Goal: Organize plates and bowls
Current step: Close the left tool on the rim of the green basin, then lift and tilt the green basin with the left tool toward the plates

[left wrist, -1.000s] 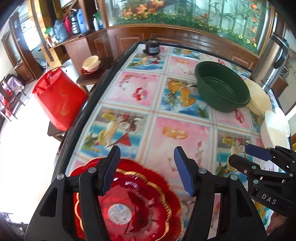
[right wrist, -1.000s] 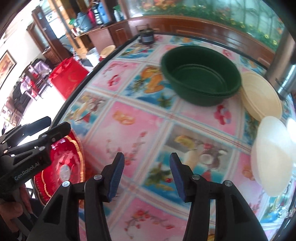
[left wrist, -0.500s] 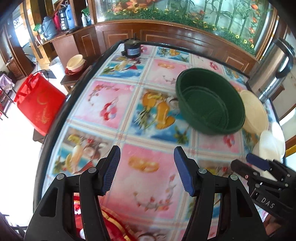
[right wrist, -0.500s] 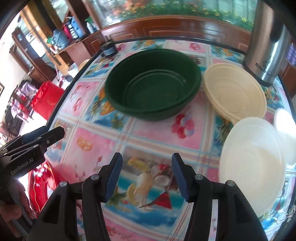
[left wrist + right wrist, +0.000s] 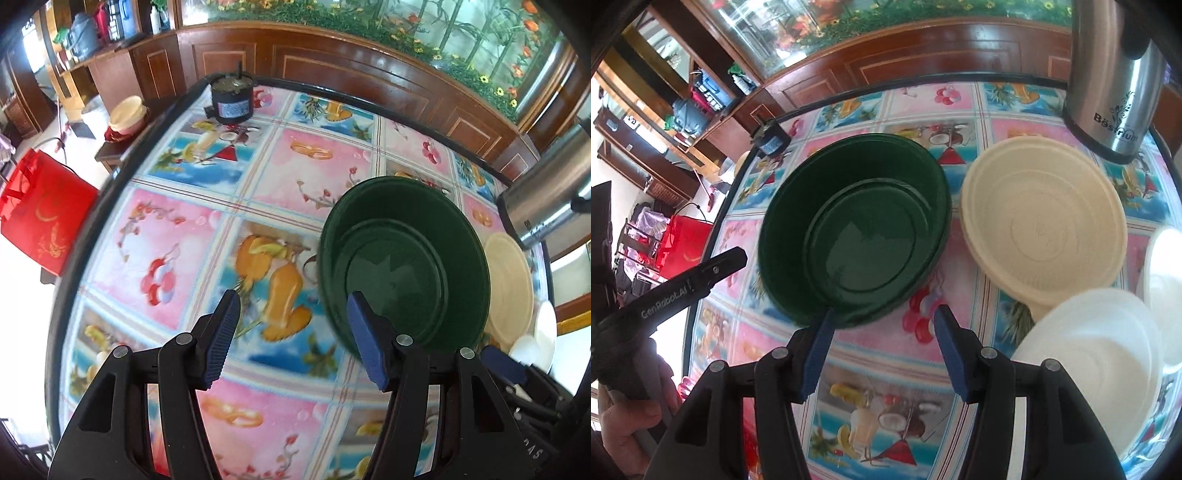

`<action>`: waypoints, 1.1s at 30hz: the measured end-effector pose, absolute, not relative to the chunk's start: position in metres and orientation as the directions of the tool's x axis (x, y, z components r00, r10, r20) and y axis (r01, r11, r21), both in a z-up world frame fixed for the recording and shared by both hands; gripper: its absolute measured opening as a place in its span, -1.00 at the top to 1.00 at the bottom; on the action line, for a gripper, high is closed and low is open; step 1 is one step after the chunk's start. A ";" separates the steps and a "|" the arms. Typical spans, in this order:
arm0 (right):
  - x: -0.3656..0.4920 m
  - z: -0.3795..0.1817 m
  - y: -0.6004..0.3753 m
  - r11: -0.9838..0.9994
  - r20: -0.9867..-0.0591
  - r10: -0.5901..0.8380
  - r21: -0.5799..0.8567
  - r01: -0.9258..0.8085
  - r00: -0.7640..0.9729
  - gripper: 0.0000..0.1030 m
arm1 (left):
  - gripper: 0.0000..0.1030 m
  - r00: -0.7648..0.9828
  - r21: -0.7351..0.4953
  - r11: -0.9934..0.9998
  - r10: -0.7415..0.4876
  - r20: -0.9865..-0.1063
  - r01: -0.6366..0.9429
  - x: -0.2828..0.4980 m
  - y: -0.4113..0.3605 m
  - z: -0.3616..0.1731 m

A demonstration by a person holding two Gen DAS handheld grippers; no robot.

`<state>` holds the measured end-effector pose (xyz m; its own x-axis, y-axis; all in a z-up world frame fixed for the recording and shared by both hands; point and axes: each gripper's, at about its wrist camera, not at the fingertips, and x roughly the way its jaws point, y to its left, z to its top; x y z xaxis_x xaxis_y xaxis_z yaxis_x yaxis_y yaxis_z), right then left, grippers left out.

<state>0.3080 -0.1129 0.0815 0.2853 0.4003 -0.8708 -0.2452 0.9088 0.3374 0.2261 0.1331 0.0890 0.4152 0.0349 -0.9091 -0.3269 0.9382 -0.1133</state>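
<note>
Left tongs (image 5: 291,339): half open, empty, above the glossy fruit-print surface (image 5: 177,240) beside the green bowl (image 5: 402,266).
Right tongs (image 5: 881,350): jaws just opening, half apart, nothing between, near that bowl's rim.
Green bowl: round, smooth plastic, ridged floor.
Cream bowl (image 5: 1043,229): round, matte, just beside it.
White bowl (image 5: 1093,365): rounded, upturned.

**Bowls and plates crowd one end of the table**

A deep green bowl (image 5: 855,236) sits upright and empty beside a shallow cream bowl (image 5: 1043,230). Two white plates (image 5: 1097,354) lie nearest, one overlapping the cream bowl's edge.
</note>
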 end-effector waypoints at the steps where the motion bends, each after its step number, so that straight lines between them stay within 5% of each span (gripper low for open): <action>1: 0.311 0.079 -0.114 0.906 -0.870 0.409 0.351 -0.235 0.276 -0.09 | -0.18 0.412 -0.120 0.937 0.028 -0.911 -0.328 0.231 0.132 0.087; 10: 0.333 0.072 -0.116 0.907 -0.873 0.414 0.371 -0.199 0.258 -0.09 | -0.18 0.360 -0.094 0.942 0.030 -0.932 -0.322 0.265 0.121 0.063; 24: 0.341 0.069 -0.107 0.901 -0.878 0.418 0.368 -0.230 0.232 -0.18 | -0.19 0.248 0.144 0.958 0.206 -0.947 -0.248 0.244 0.151 0.051; 33: 0.357 0.074 -0.074 0.887 -0.884 0.413 0.335 -0.317 0.220 -0.18 | -0.19 0.258 -0.022 0.932 0.078 -0.963 -0.363 0.231 0.190 0.053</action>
<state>0.3566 -0.0742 0.0740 0.2205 0.4128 -0.8838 -0.3170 0.8872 0.3353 0.2306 0.1900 0.0526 0.2582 0.0782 -0.9629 -0.3631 0.9315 -0.0217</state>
